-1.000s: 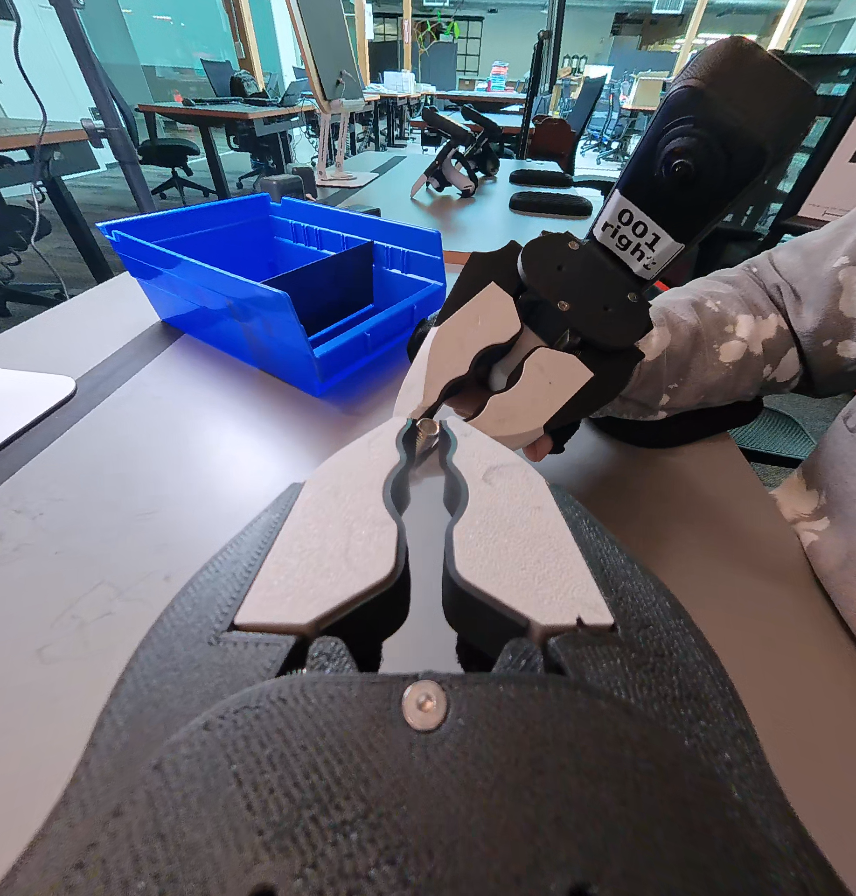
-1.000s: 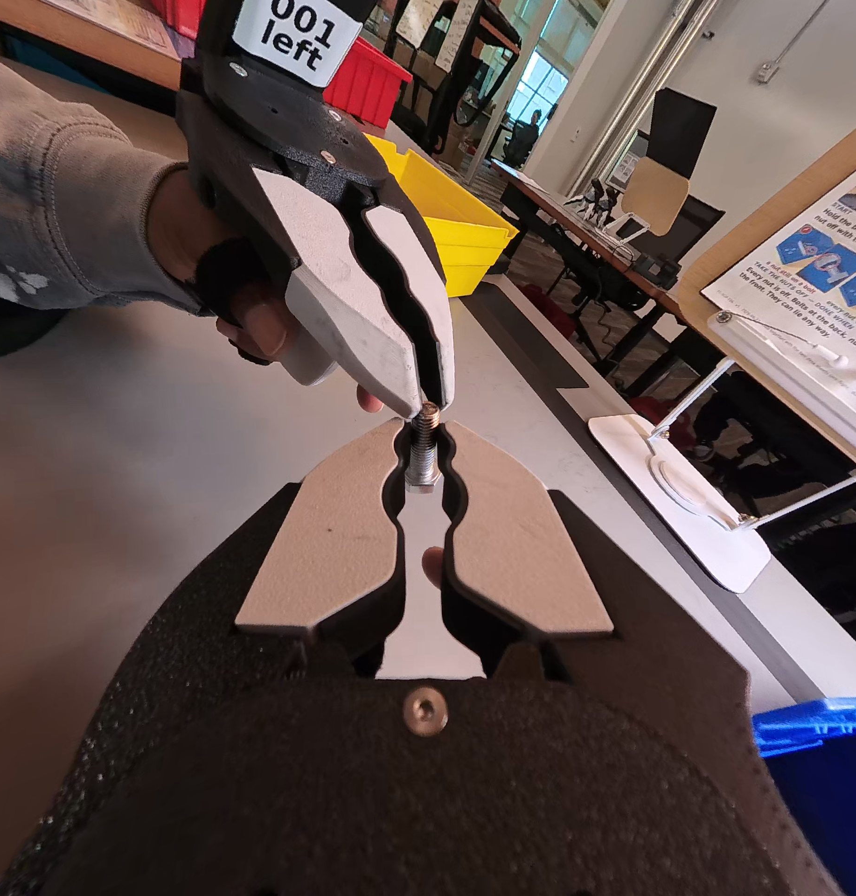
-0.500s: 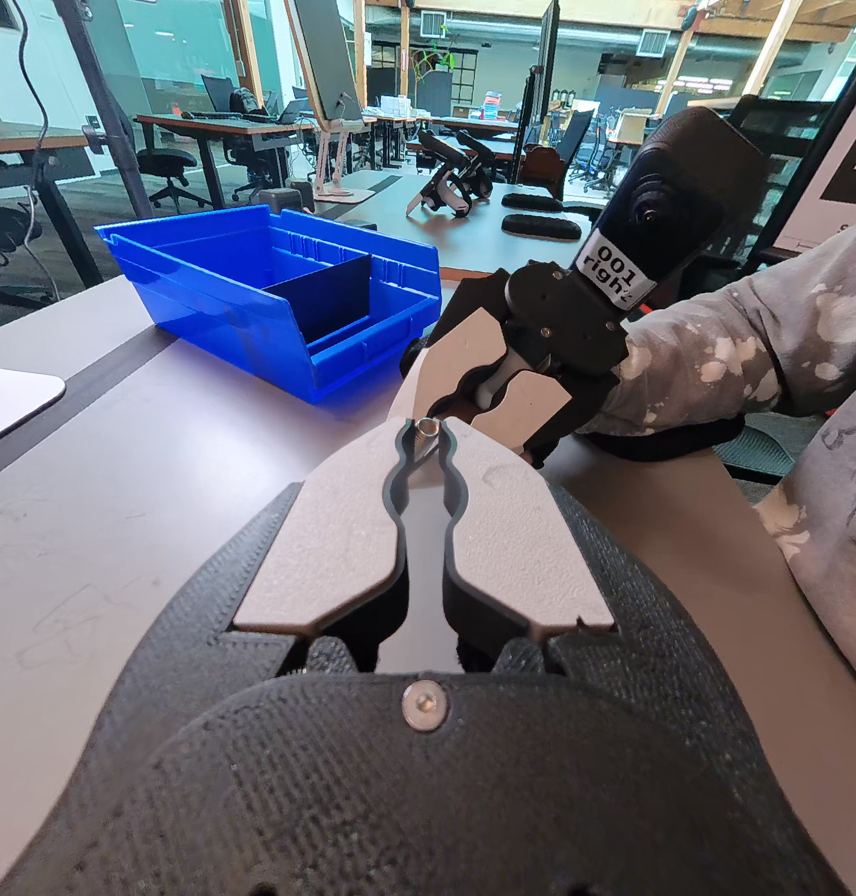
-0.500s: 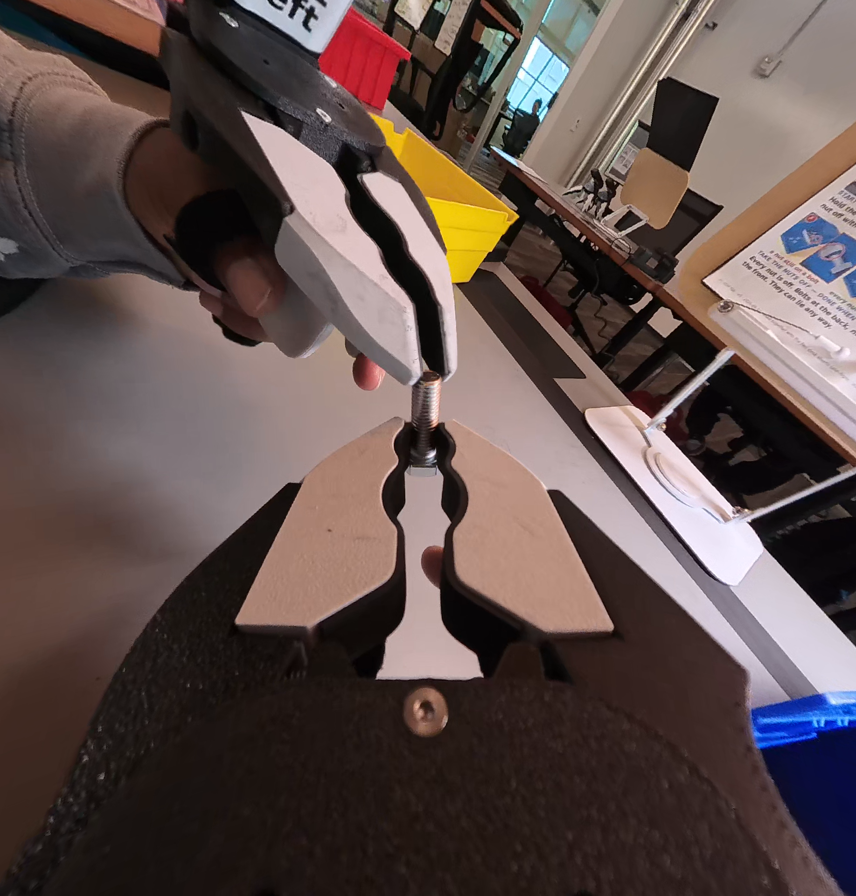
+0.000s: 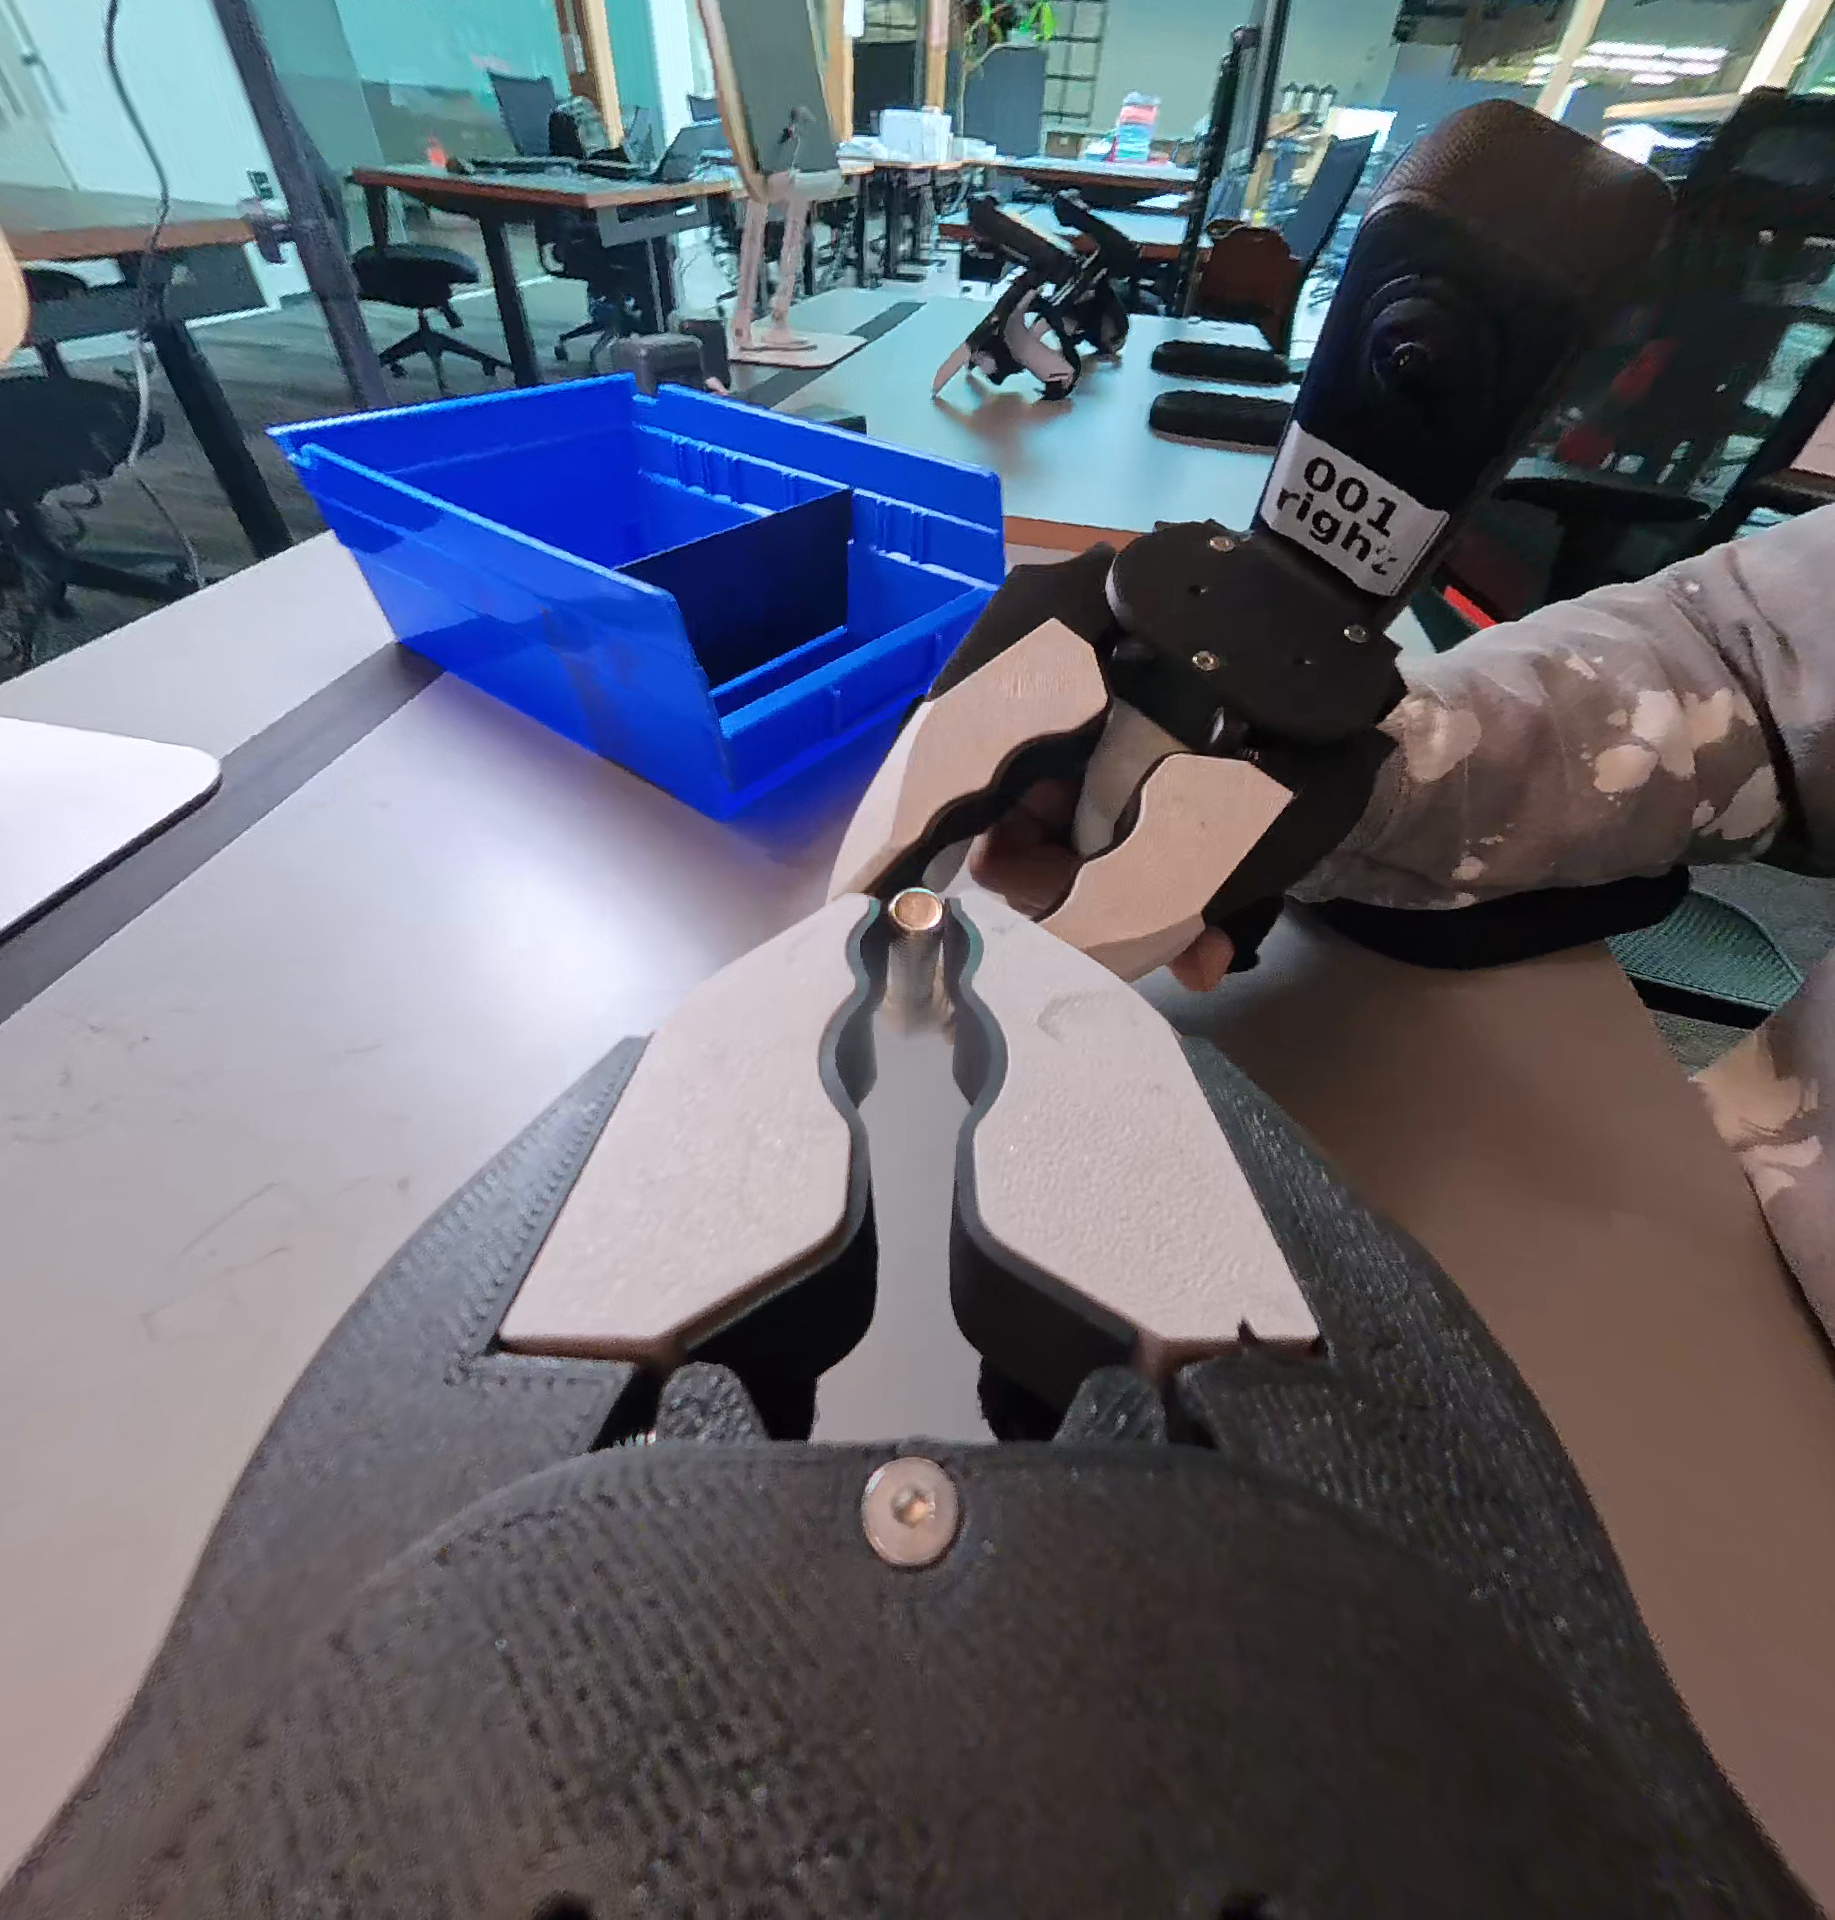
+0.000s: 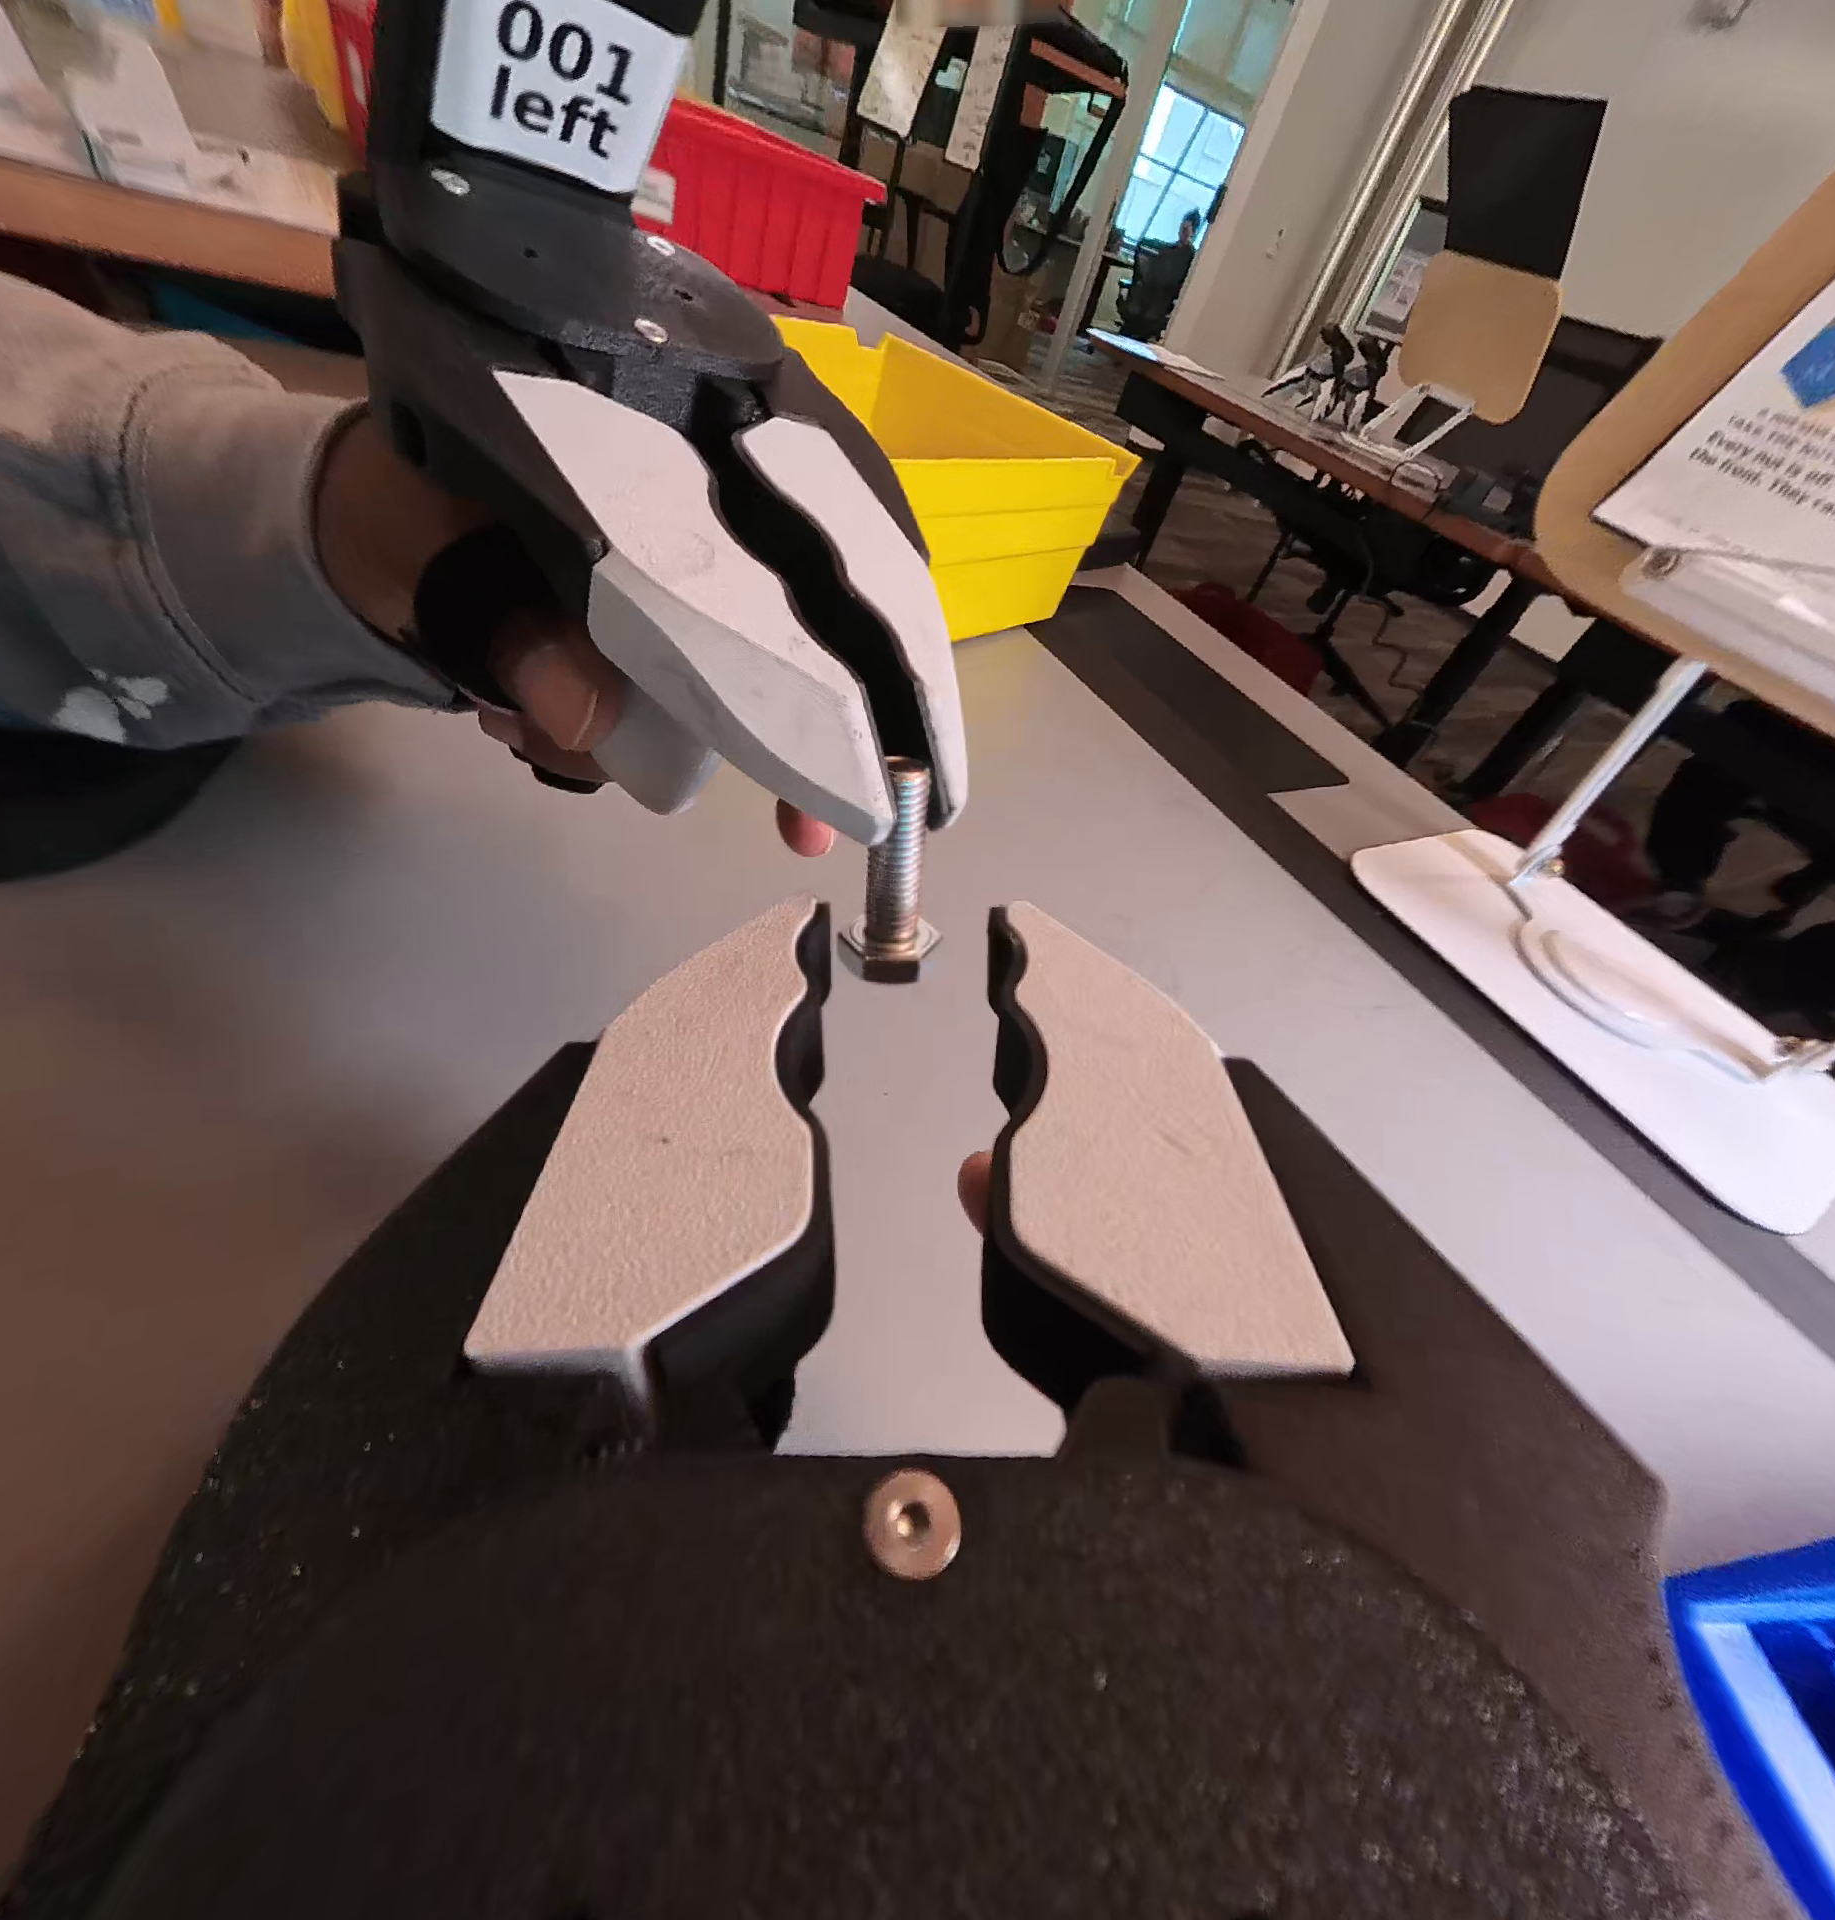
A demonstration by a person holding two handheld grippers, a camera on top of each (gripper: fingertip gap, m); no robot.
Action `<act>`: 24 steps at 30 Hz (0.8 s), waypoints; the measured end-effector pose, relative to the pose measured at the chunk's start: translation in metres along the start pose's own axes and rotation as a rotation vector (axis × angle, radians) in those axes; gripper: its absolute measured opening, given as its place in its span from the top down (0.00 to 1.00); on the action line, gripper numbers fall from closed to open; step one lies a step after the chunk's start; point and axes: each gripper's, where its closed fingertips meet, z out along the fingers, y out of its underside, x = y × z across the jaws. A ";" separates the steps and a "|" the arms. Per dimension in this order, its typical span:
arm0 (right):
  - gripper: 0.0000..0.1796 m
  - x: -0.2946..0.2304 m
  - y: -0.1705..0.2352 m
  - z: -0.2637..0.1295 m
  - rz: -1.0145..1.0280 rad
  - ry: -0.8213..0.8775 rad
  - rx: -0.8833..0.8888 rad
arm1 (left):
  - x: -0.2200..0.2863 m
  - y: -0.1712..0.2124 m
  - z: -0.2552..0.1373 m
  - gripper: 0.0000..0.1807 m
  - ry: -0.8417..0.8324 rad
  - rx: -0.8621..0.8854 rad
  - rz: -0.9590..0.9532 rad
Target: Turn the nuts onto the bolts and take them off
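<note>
A threaded steel bolt (image 6: pixel 897 862) hangs upright from my left gripper (image 6: pixel 908 821), which is shut on its upper end. In the left wrist view the bolt's flat end (image 5: pixel 915 909) shows between the tips of my left gripper (image 5: pixel 913 935). A hex nut or head (image 6: pixel 889 951) sits at the bolt's lower end; I cannot tell which. My right gripper (image 6: pixel 908 920) is open, its fingertips on either side of that hex piece and apart from it. The right gripper also shows in the left wrist view (image 5: pixel 996 914), just behind the bolt.
A blue divided bin (image 5: pixel 622 582) stands on the grey table behind the grippers. A yellow bin (image 6: pixel 996 488) and a red bin (image 6: pixel 757 208) stand beyond the left gripper. A white stand base (image 6: pixel 1619 1039) carrying an instruction board is at the right. The person's sleeves flank both grippers. The grippers are tip to tip, or close to it.
My right gripper was shut on the hex end of the bolt and has now opened and let go. More bare thread shows between the two grippers. The left gripper keeps its hold.
</note>
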 end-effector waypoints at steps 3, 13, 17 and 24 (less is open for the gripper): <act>0.84 0.003 0.005 0.002 0.054 0.000 0.008 | -0.006 0.003 0.001 0.94 -0.033 -0.022 -0.032; 0.85 -0.008 0.015 0.010 0.105 -0.056 -0.014 | -0.002 0.004 0.003 0.94 -0.023 -0.042 -0.034; 0.85 -0.016 0.014 0.007 0.103 -0.135 0.010 | 0.005 0.006 0.003 0.94 0.024 -0.059 0.003; 0.87 -0.027 0.013 0.003 0.078 -0.238 0.037 | 0.017 0.009 0.001 0.94 0.099 -0.092 0.035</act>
